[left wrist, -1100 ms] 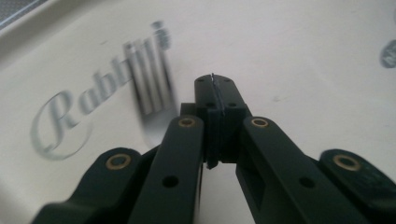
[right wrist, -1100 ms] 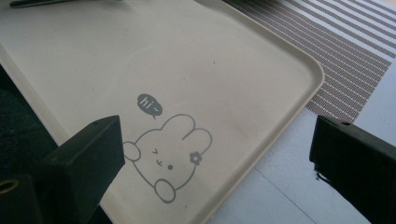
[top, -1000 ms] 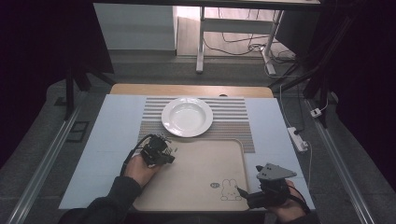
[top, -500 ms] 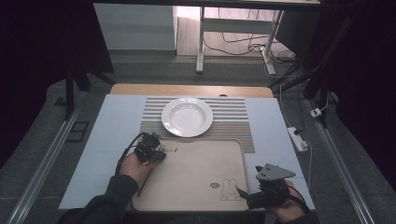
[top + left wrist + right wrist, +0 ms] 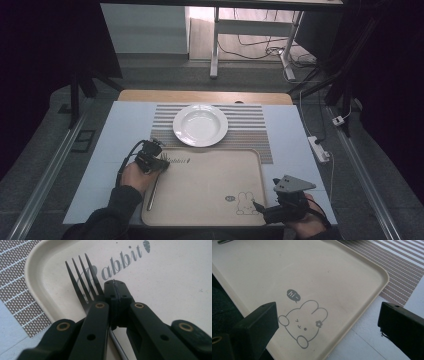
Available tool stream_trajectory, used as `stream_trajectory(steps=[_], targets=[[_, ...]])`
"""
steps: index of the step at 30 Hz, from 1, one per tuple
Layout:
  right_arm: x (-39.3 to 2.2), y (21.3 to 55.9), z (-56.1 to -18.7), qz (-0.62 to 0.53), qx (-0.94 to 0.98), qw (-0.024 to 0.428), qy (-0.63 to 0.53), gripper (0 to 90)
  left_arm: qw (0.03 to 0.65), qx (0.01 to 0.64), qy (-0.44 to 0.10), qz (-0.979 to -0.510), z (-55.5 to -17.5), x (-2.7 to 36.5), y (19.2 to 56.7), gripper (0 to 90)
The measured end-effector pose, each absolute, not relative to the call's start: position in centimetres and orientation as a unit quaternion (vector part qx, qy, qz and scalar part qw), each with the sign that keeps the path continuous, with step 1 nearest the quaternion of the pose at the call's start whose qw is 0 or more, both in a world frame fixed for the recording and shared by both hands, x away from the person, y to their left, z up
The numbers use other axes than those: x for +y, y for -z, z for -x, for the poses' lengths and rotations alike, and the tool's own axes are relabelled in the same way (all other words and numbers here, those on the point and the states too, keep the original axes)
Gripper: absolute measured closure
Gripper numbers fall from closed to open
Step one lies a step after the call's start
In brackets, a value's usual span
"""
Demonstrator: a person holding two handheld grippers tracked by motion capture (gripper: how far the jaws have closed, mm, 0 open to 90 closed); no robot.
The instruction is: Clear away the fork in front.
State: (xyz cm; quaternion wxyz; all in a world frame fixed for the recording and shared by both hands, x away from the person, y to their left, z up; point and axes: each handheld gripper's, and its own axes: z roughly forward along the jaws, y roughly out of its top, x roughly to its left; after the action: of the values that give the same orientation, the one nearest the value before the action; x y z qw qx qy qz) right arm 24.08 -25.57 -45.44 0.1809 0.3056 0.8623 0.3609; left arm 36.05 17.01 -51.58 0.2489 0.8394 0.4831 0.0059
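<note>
Left gripper view: tray [image 5: 175, 277] reads "Rabbit" beside fork [image 5: 82, 277].

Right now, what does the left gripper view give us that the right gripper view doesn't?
Left gripper view: the fork lying on the tray beside the shut left claw, plus the "Rabbit" lettering. Right gripper view: the bunny drawing with its "hi~" bubble, framed by the open right claw, and the tray's opposite corner. Both: the beige tray and the striped mat next to it.
</note>
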Motion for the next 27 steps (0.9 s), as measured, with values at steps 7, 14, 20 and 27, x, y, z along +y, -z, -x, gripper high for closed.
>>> stream_trajectory(steps=[7,14,20,27], targets=[[-25.6,45.4,-24.1,-0.307,0.862,0.178,-0.361,3.9,0.27,0.476,-0.009,-0.837,-35.7,17.3,50.9,82.7],[-25.5,45.4,-24.1,-0.307,0.863,0.179,-0.36,3.9,0.285,0.449,-0.021,-0.846,-35.1,16.8,50.2,69.0],[-25.5,45.4,-24.1,-0.309,0.864,0.176,-0.358,3.9,0.304,0.435,-0.021,-0.847,-34.5,16.9,49.3,58.9],[-25.5,45.4,-24.1,-0.309,0.864,0.175,-0.357,3.9,0.336,0.412,-0.024,-0.847,-33.5,17.1,48.2,47.7]])
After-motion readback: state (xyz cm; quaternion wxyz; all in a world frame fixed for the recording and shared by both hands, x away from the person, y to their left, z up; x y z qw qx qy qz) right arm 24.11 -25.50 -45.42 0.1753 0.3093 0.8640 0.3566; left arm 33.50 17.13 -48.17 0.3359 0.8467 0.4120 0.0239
